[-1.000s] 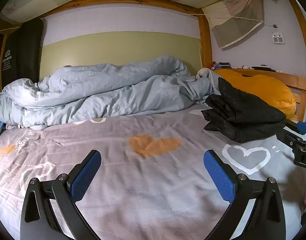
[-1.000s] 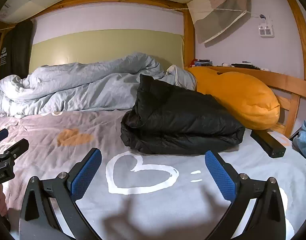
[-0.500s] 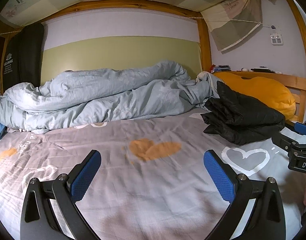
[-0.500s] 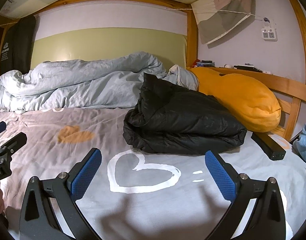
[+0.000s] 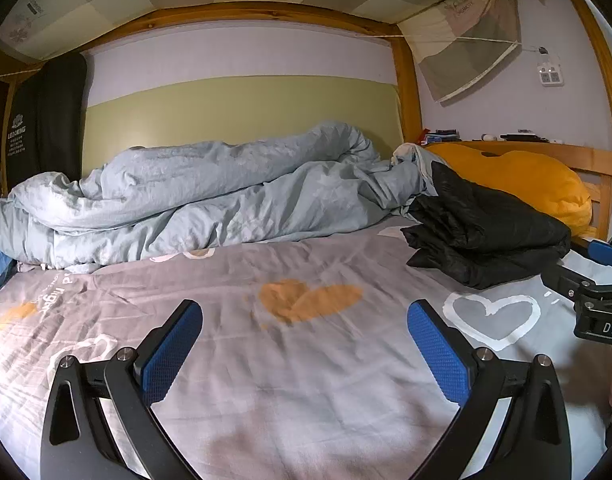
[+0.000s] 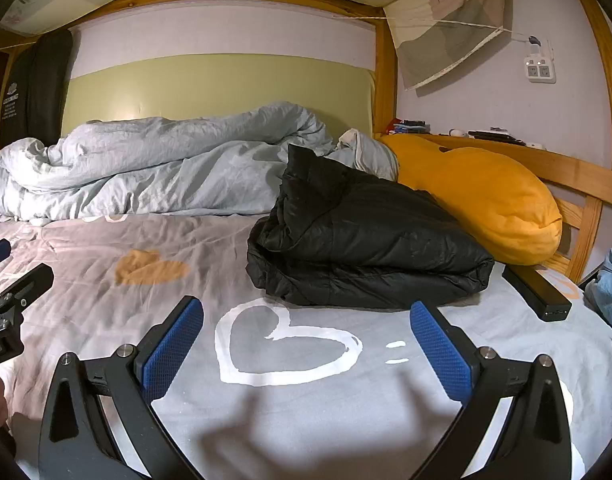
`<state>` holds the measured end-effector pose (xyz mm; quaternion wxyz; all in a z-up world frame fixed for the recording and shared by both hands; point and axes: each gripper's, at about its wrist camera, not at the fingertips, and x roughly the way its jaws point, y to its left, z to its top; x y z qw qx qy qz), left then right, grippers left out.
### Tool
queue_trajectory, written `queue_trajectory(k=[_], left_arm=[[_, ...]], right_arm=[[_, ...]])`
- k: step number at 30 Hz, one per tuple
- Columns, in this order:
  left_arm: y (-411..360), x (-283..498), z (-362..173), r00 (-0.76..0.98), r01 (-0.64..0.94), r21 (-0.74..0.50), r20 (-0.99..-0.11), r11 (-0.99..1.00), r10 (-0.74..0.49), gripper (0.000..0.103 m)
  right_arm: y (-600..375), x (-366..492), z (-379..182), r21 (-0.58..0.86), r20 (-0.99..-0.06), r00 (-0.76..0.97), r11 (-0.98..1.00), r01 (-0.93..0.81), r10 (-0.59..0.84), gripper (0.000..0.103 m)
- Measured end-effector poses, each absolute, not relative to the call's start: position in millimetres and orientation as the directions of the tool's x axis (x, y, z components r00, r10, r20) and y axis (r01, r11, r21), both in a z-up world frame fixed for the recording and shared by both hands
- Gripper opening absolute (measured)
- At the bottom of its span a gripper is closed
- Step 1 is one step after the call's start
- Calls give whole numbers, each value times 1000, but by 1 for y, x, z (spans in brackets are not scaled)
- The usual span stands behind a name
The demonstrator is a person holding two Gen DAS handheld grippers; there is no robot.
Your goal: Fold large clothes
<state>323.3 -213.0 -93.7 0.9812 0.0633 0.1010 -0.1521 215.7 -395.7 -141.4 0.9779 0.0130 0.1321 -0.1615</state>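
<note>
Both cameras have tilted slightly since a second ago, so the bedding sits lower in each view and more of the patterned canopy shows; nothing on the bed has shifted. Largest is the grey sheet [image 5: 234,364] with its heart prints, then the pale blue duvet [image 5: 210,196] bunched along the far side. At the right lies the folded black jacket [image 6: 362,248], resting on the sheet against the orange pillow [image 6: 486,196]; the right wrist view shows it whole and near, while the left wrist view catches it only at the right edge. Only the right wrist view shows the black bar-shaped object [image 6: 536,292] just right of the jacket and a blue cloth [image 6: 610,288] at the far right edge. The left gripper [image 5: 304,344] and right gripper [image 6: 306,344] both hover above the sheet with jaws spread wide, holding nothing, the right one near the jacket.
</note>
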Motion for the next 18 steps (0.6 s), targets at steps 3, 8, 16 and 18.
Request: queue_trajectory(k=[3,8,16,18], left_arm=[[-213,322,-94,934,308,91,-218,947,-283,103],[-214,322,-93,935,310,99,-214,946,-284,103],[-212,324,-93,932,311,87,-223,946,-286,103],[-212,324,-93,932,312,92,-221,945,-287,103]], right_arm=[[-396,216,-141,-18,-263,913,948,319,-312,103],[-396,217,-142,-18,-271,912,949,315,-308,103],[-396,220,-145,-36,-279,908,949,314,-312,103],[-396,220,-145,-36,-280,908,949,314,-311,103]])
